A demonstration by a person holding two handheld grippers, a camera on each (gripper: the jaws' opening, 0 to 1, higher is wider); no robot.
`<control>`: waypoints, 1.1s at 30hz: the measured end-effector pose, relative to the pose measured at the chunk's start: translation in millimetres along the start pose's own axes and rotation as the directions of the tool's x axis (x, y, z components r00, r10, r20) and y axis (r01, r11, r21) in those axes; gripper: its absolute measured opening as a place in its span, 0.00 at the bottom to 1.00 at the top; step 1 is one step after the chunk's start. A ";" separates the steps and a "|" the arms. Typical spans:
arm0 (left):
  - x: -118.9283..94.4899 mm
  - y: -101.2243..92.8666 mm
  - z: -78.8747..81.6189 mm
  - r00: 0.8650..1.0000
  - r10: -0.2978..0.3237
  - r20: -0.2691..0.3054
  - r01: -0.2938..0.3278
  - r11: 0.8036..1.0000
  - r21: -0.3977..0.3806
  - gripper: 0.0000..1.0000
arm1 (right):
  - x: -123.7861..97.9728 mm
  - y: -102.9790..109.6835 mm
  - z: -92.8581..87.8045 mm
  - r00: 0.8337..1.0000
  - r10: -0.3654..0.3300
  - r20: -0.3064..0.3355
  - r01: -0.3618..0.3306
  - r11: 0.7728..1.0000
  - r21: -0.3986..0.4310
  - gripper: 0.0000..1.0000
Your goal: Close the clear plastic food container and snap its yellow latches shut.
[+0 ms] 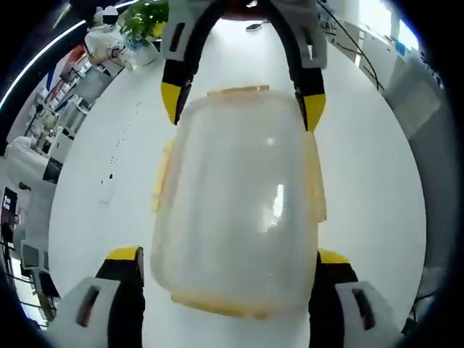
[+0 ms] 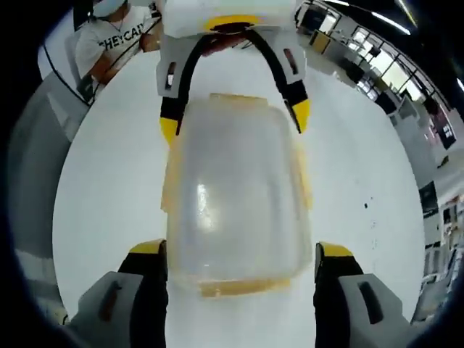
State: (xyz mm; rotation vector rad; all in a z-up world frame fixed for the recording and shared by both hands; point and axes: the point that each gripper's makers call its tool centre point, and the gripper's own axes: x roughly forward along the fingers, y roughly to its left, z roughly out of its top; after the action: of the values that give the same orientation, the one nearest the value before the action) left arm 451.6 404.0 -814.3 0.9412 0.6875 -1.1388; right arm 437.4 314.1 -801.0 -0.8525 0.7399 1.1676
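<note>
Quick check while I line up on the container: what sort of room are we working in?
Likely an open-plan office or lab. A big round white table holds the container; cluttered shelves and a potted plant stand behind, and a seated person beside desks under strip lights.

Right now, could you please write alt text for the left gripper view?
A clear plastic container with yellow latches sits on a white table, between the open left gripper near the camera and the right gripper opposite.
</note>
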 end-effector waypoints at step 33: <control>-15.9 -29.9 1.2 0.890 0.247 0.384 0.010 0.830 -0.558 0.99 | -6.2 39.0 1.9 0.891 -0.308 0.334 0.054 0.801 0.596 1.00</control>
State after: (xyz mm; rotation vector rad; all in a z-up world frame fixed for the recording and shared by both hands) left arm 418.3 406.0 -808.2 0.2101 0.5212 -0.9167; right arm 398.2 319.3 -801.8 -0.1421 0.5831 0.8297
